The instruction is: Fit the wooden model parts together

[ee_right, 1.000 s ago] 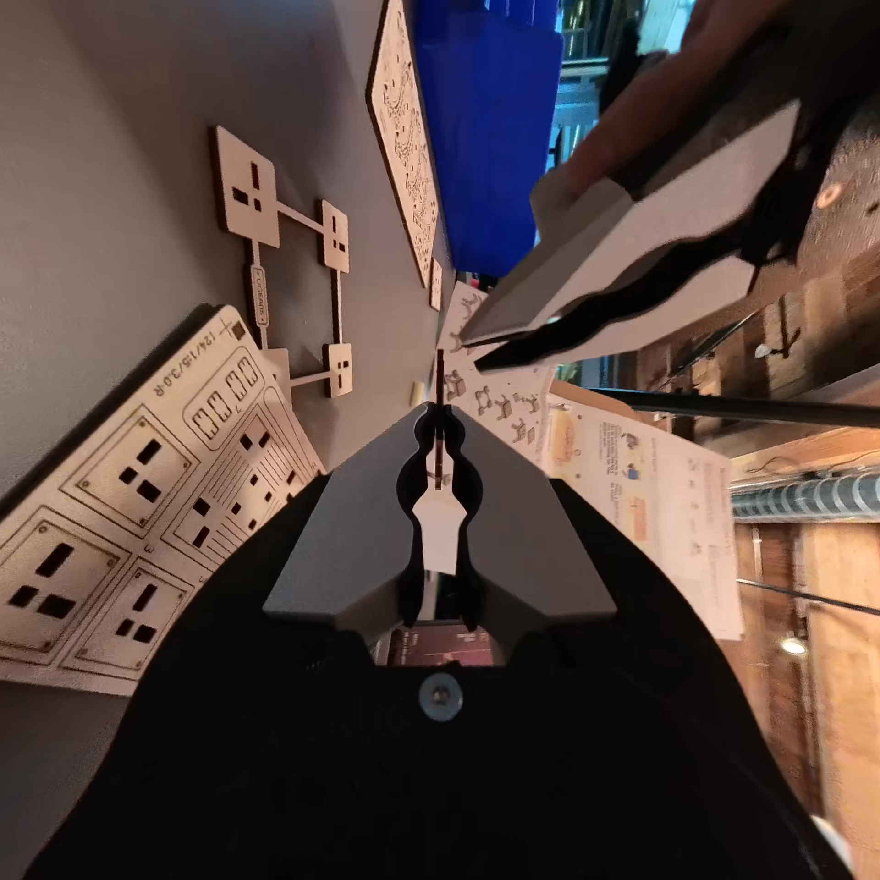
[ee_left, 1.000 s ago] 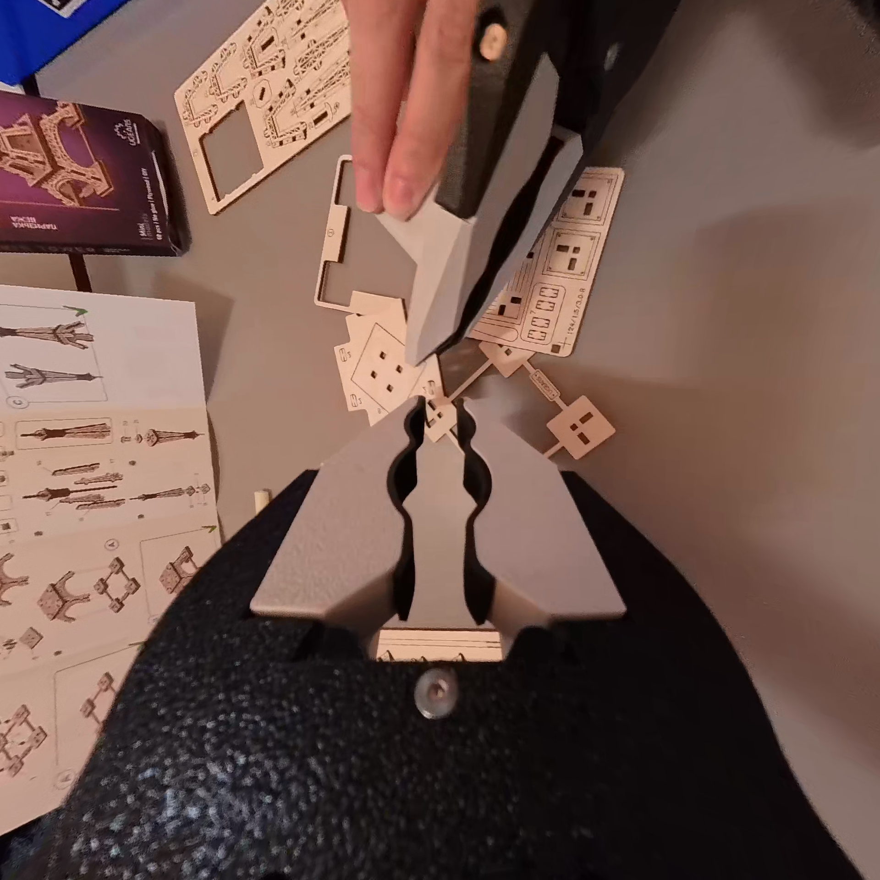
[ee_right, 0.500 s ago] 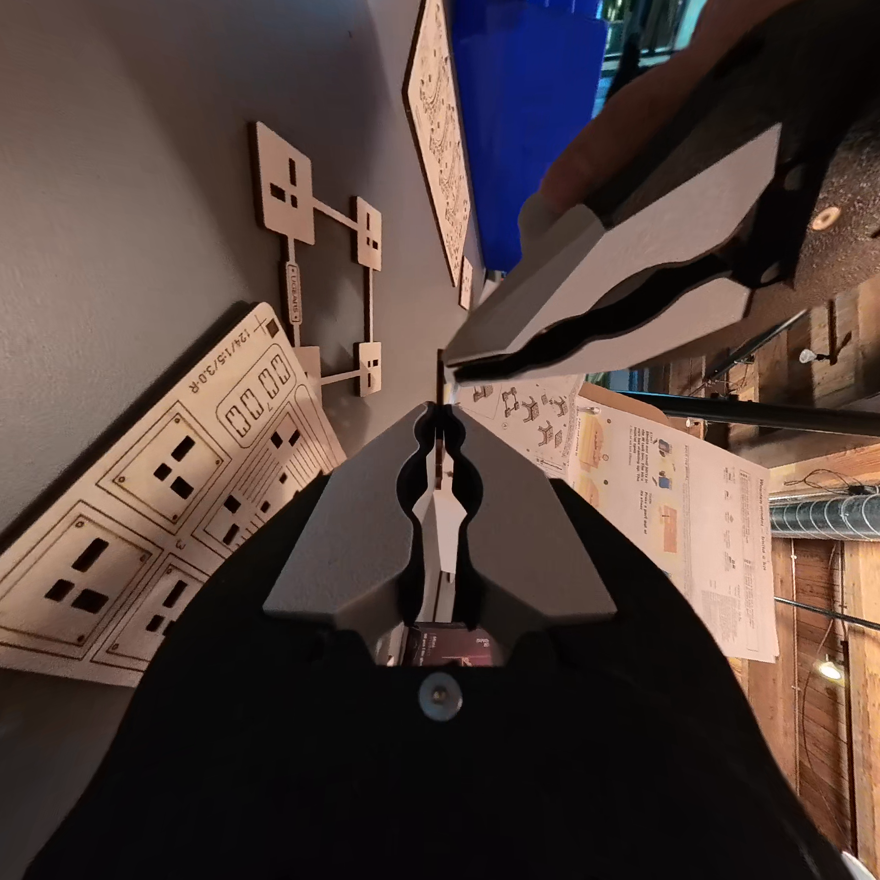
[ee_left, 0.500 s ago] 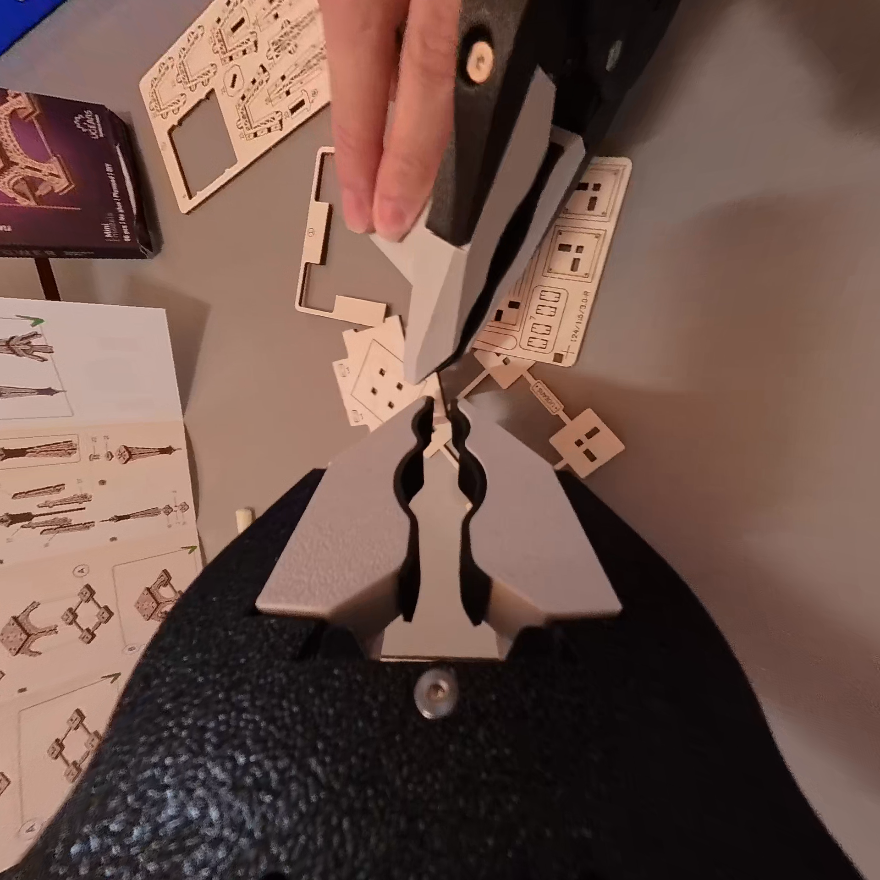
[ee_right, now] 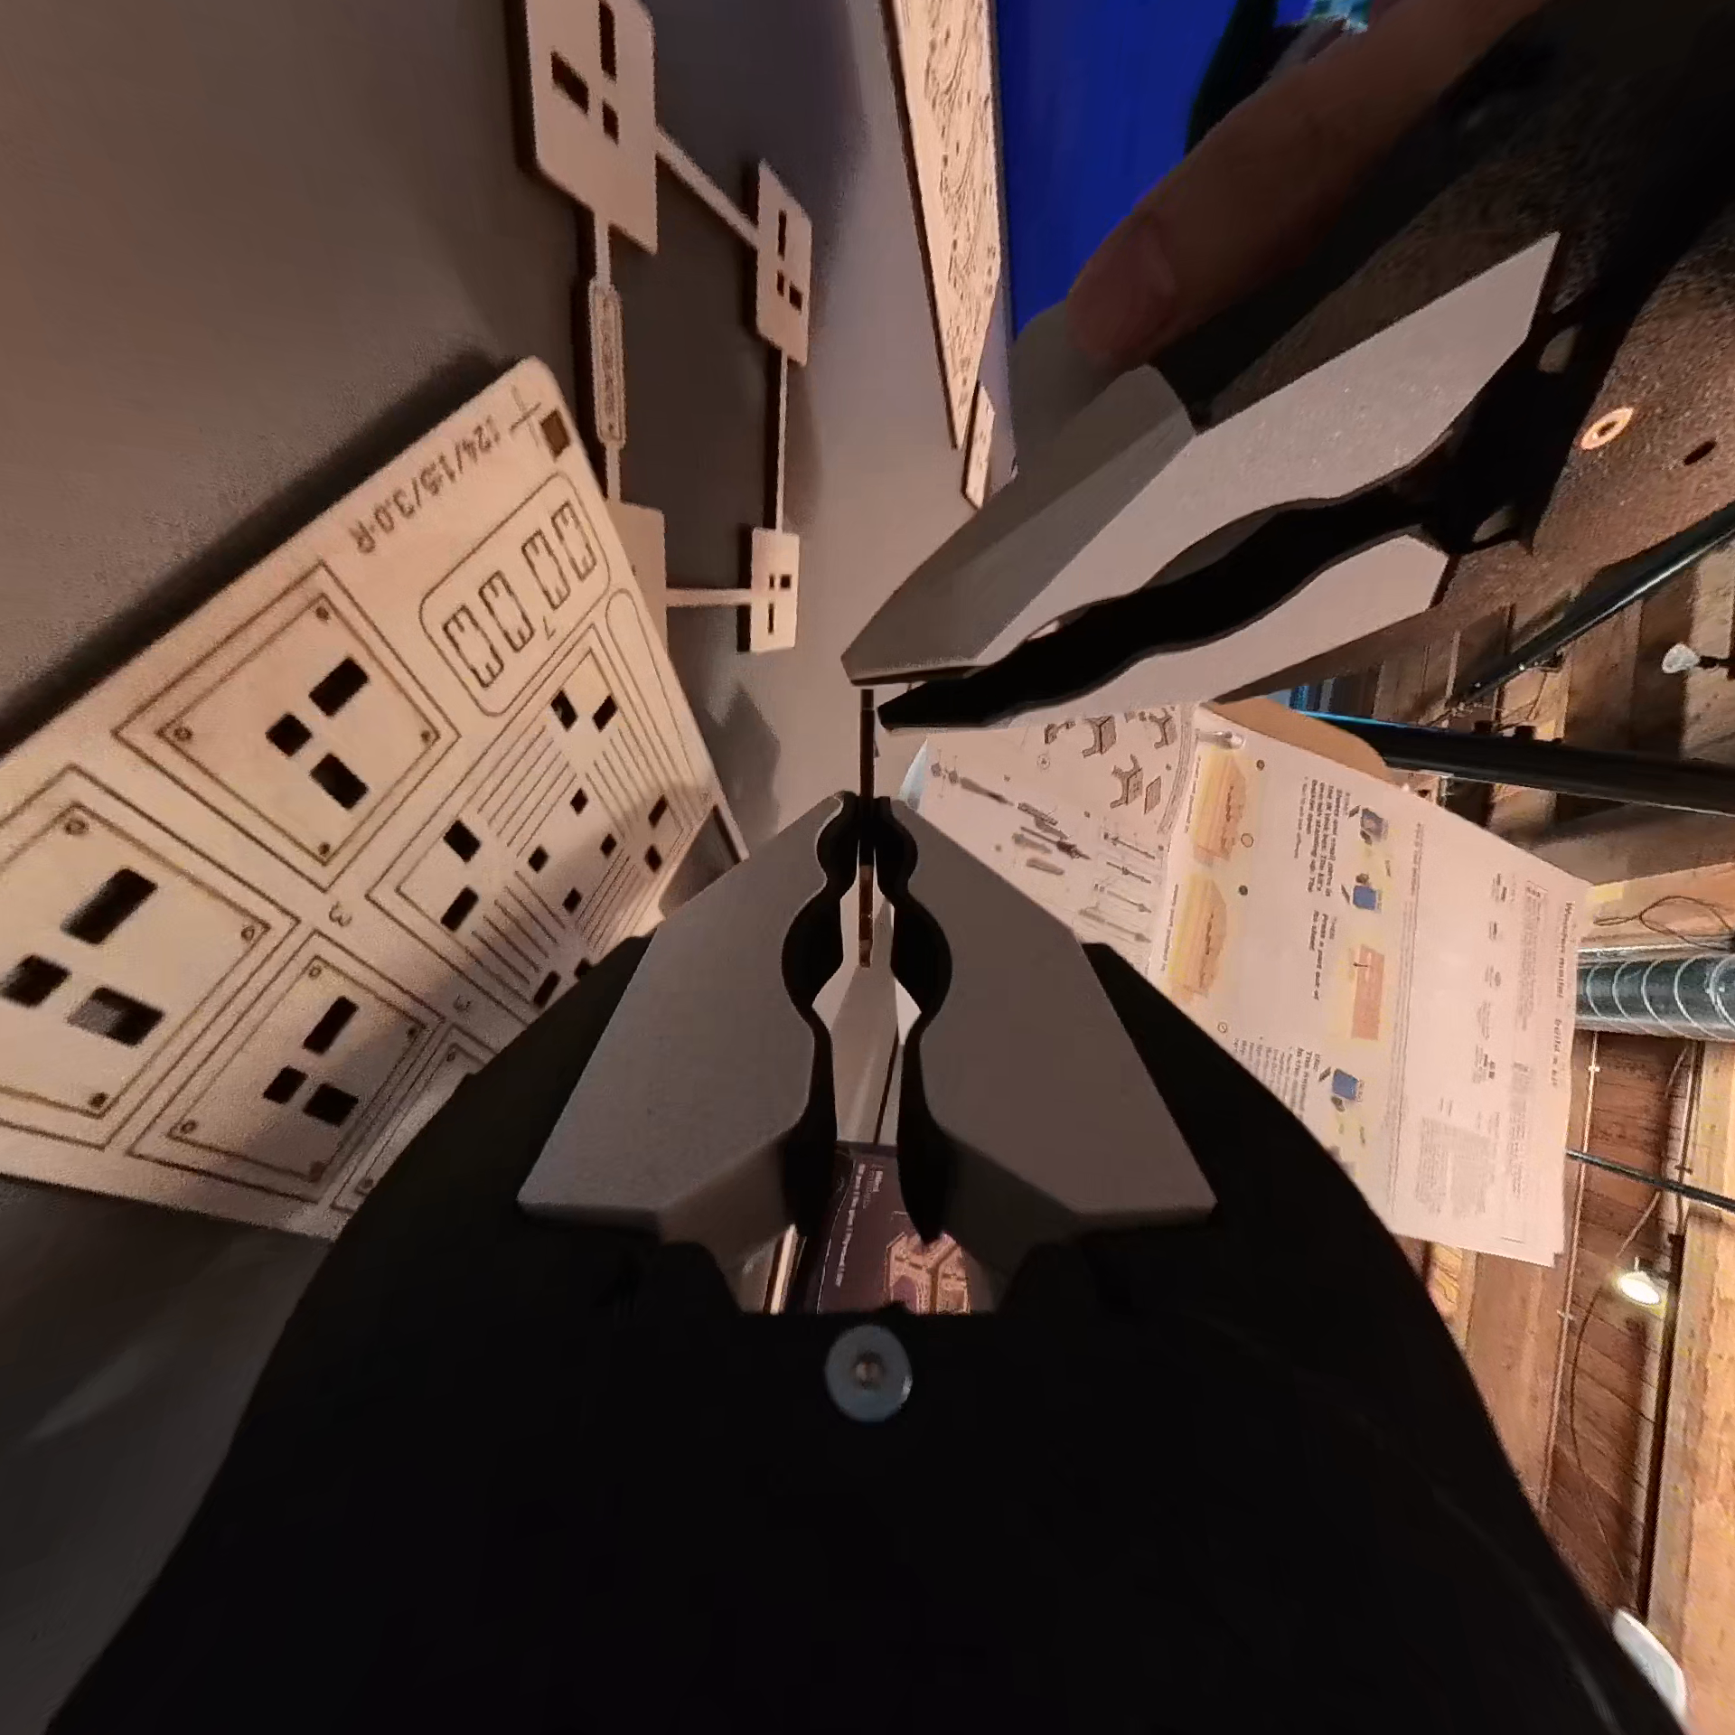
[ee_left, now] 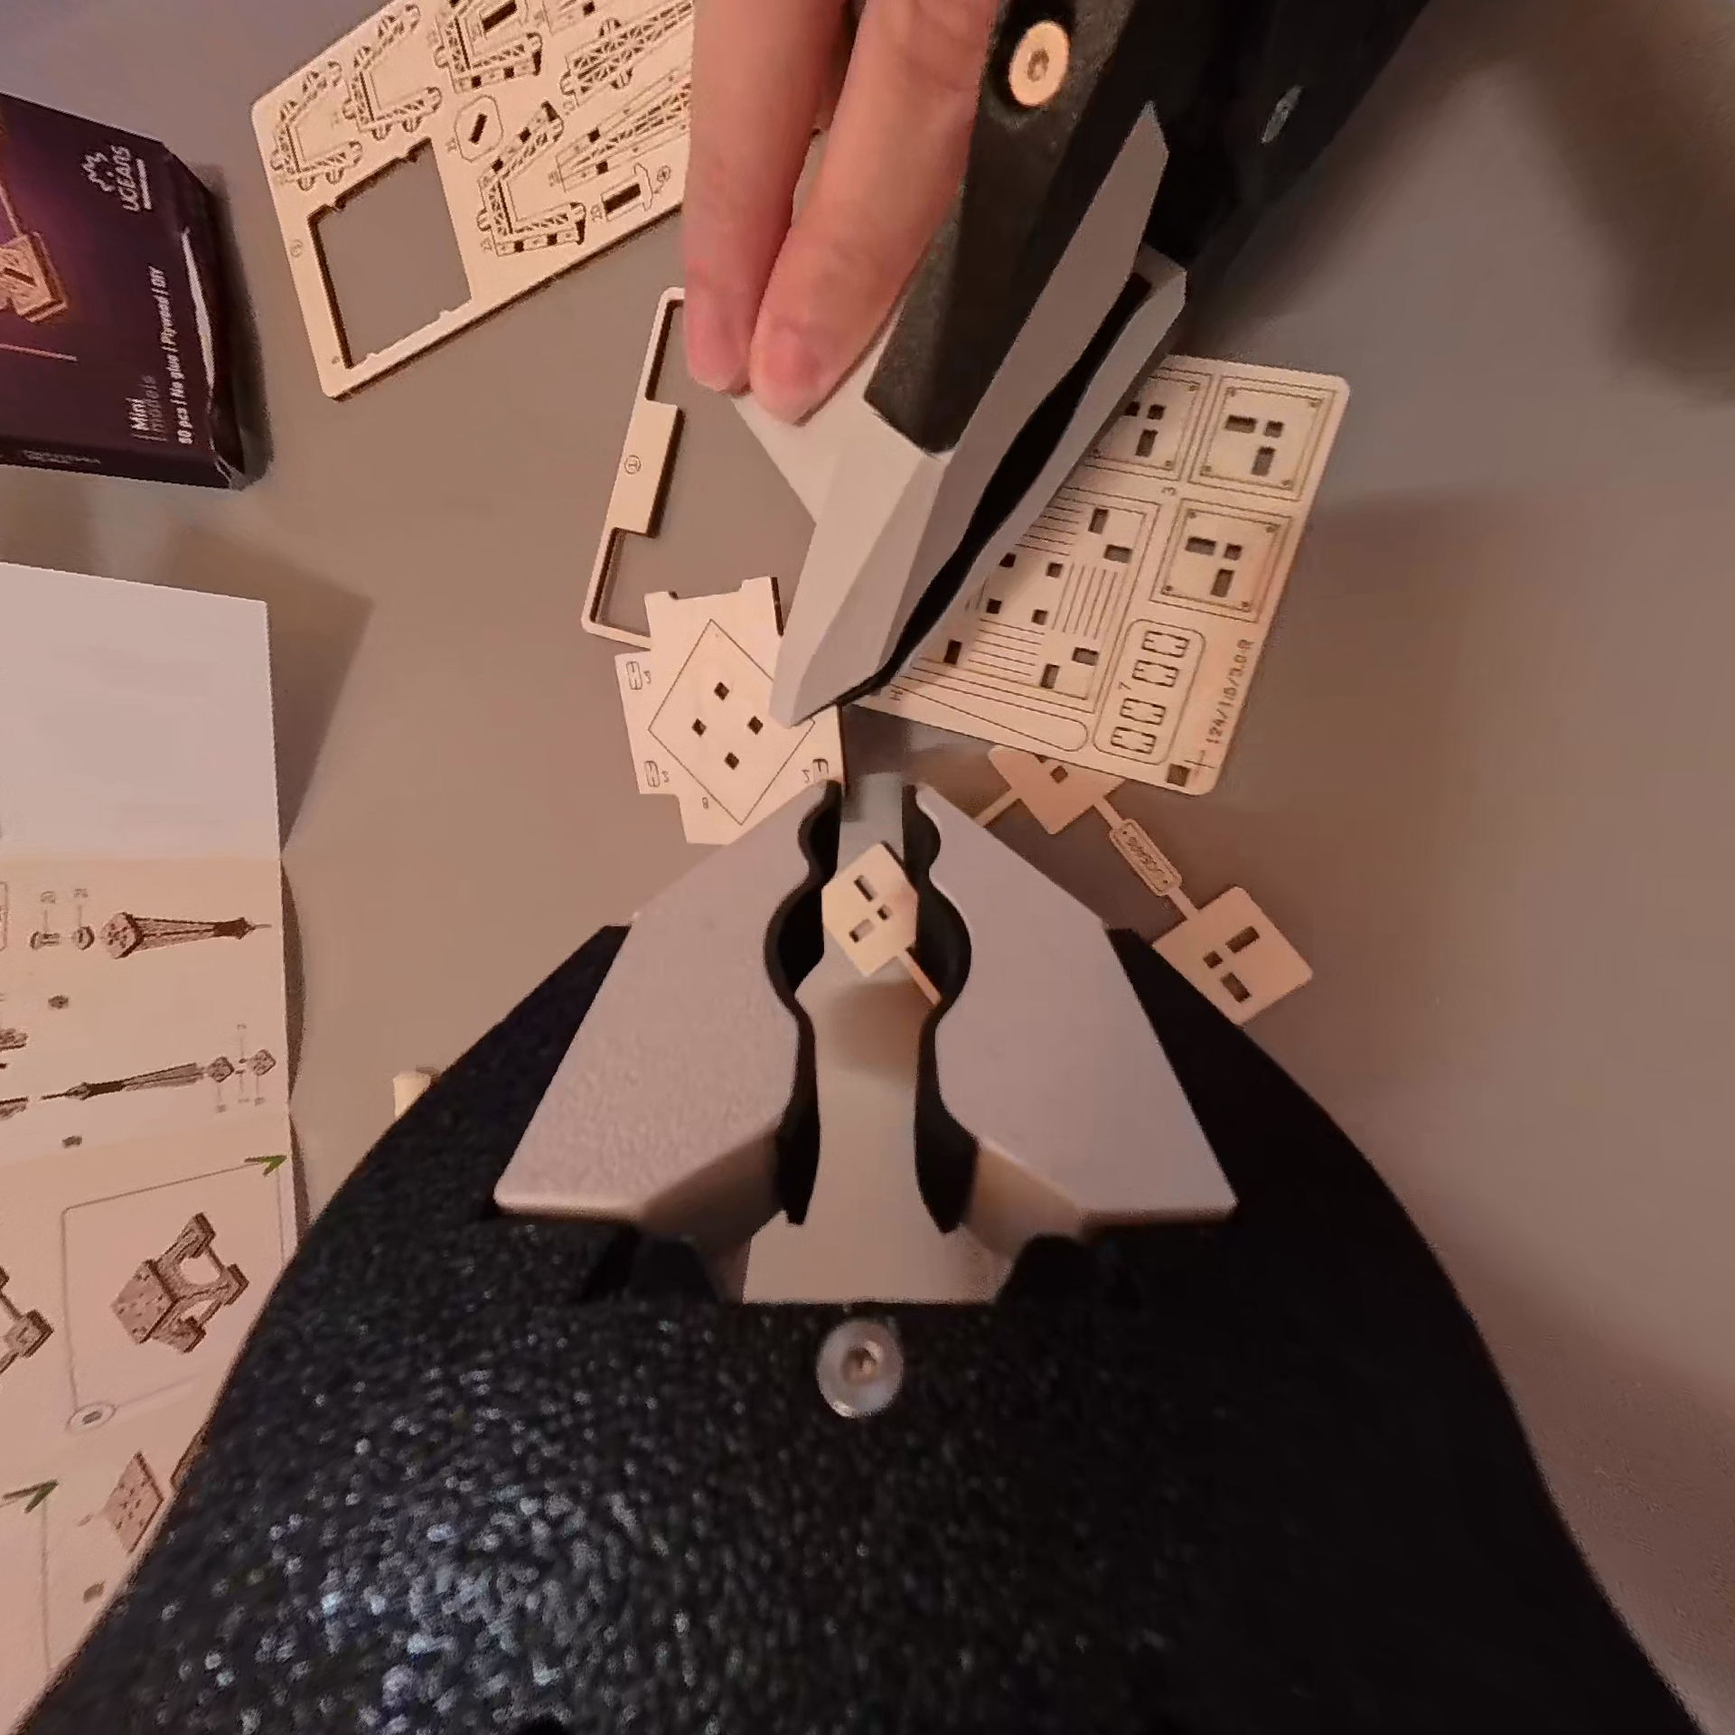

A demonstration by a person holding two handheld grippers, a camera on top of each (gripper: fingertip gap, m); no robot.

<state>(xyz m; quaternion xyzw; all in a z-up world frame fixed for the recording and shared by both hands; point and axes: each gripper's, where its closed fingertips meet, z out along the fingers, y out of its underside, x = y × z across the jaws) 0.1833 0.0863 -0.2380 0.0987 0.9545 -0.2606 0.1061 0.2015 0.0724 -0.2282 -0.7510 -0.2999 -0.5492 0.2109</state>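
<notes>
- The wooden part [ee_right: 866, 751] is a thin, pale sliver. The right wrist view shows it edge-on as a dark upright line, lifted clear of the tabletop [ee_left: 1502, 845].
- The right hand-held gripper [ee_right: 866, 819] is pinched tight on that wooden part, with the tips closed on its lower half and the top end poking out past them.
- A person's fingers [ee_left: 798, 235] rest along the side of the right hand-held gripper, which points down and to the left in the left wrist view.
- The left hand-held gripper [ee_left: 868, 803] meets it tip to tip, its fingers parted by only a narrow gap. The part's top end sits right at that gap, and no clamping on it is visible.
- Through the gap, flat on the tabletop, shows one square of a wooden frame of slotted squares [ee_left: 1230, 953] joined by thin struts.
- Just beside the frame lies a cut sheet [ee_left: 1174, 582] scored with more slotted squares.
- To the left is a loose square plate [ee_left: 723, 723] with four small holes, overlapping an emptied sheet border [ee_left: 638, 469].
- Farther out are a lattice-patterned sheet [ee_left: 469, 160], a dark box [ee_left: 122, 310] and the instruction leaflet [ee_left: 141, 939].
</notes>
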